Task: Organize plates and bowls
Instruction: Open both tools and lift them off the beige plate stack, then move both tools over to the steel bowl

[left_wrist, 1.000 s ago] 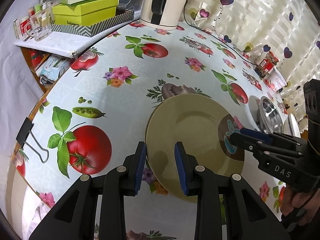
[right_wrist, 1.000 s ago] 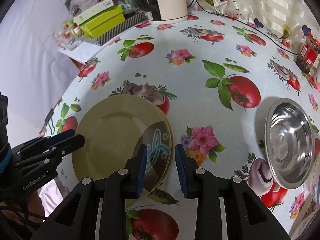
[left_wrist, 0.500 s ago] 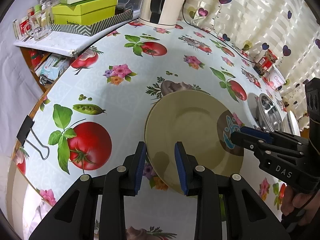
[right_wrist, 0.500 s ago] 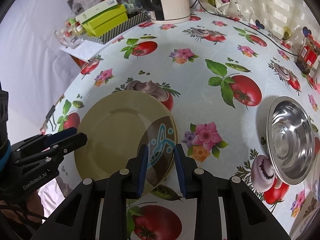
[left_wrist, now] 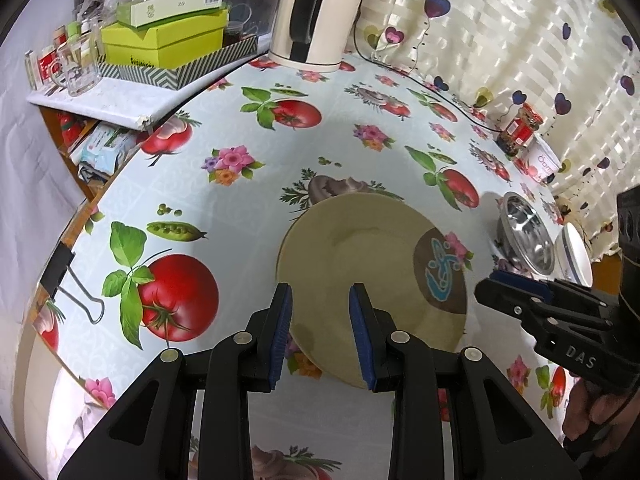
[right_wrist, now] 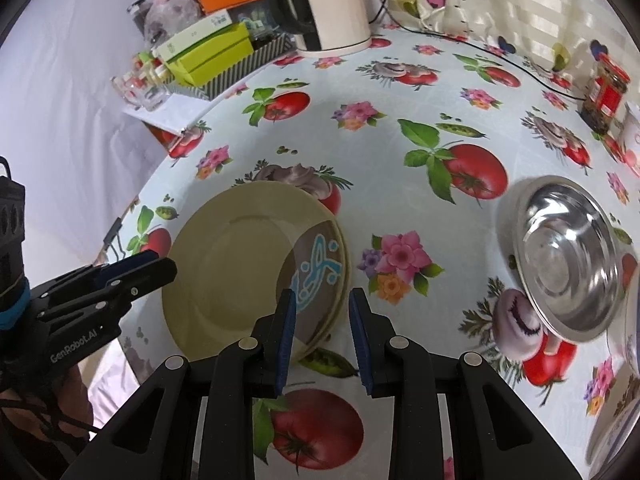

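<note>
A stack of olive-yellow plates (left_wrist: 372, 264) with a brown patch and blue motif lies flat on the patterned tablecloth; it also shows in the right wrist view (right_wrist: 248, 264). My left gripper (left_wrist: 320, 328) is open and empty, hovering over the stack's near-left rim. My right gripper (right_wrist: 322, 330) is open and empty above the stack's near-right rim. A steel bowl (right_wrist: 568, 252) sits to the right, also seen in the left wrist view (left_wrist: 526, 232). A white bowl (left_wrist: 576, 252) stands beside it.
A white kettle (left_wrist: 316, 20) with its cord, green boxes (left_wrist: 164, 40) in a patterned tray, and glass cups (left_wrist: 78, 64) stand at the back left. A red jar (right_wrist: 606, 94) stands back right. A binder clip (left_wrist: 60, 268) grips the table's left edge.
Both grippers have pulled back and risen slightly from the plate stack. The stack stays on the table, and both grippers stay open.
</note>
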Demonstrator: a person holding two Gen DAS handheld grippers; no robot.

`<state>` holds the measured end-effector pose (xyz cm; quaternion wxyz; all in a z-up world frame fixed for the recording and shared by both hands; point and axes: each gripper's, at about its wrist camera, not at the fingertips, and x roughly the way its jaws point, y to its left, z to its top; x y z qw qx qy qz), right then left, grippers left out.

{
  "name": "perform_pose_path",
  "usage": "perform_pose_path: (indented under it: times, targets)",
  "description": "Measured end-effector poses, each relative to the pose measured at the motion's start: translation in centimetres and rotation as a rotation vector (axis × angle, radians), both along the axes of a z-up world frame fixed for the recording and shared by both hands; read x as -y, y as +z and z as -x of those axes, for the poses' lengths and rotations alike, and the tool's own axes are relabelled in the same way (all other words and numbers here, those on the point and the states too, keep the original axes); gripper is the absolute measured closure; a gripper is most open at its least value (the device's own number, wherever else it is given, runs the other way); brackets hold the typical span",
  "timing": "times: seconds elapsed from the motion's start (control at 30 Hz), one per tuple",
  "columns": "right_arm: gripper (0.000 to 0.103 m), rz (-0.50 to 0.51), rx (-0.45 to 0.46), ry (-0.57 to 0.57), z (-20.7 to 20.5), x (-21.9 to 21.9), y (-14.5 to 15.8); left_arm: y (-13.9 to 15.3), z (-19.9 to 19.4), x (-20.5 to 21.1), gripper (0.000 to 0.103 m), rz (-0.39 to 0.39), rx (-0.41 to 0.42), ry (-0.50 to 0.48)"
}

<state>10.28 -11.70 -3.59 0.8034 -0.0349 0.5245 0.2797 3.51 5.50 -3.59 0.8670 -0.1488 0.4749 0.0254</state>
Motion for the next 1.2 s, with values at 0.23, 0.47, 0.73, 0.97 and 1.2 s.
perform_pose_path:
  times: [0.23, 0.47, 0.73, 0.97, 1.2]
  targets:
    - [0.074, -0.07, 0.027, -0.059, 2.2, 3.5, 1.5, 1.0, 0.7, 1.6, 0.072, 0.005, 0.029, -0.047]
    - [0.068, -0.092, 0.054, -0.141, 4.7, 7.2, 2.7, 1.9, 2.1, 4.3, 0.072, 0.014, 0.058, -0.128]
    - [0.067, -0.081, 0.072, -0.23, 7.6, 10.5, 3.7, 3.4, 3.1, 6.5, 0.072, -0.008, 0.114, -0.209]
    - [0.067, -0.067, 0.106, -0.282, 8.3, 12.4, 4.6, 4.3, 2.2, 7.5, 0.072, -0.028, 0.131, -0.237]
    - [0.067, -0.069, 0.105, -0.306, 6.8, 13.5, 4.2, 4.2, -0.4, 8.8, 0.072, -0.019, 0.108, -0.26]
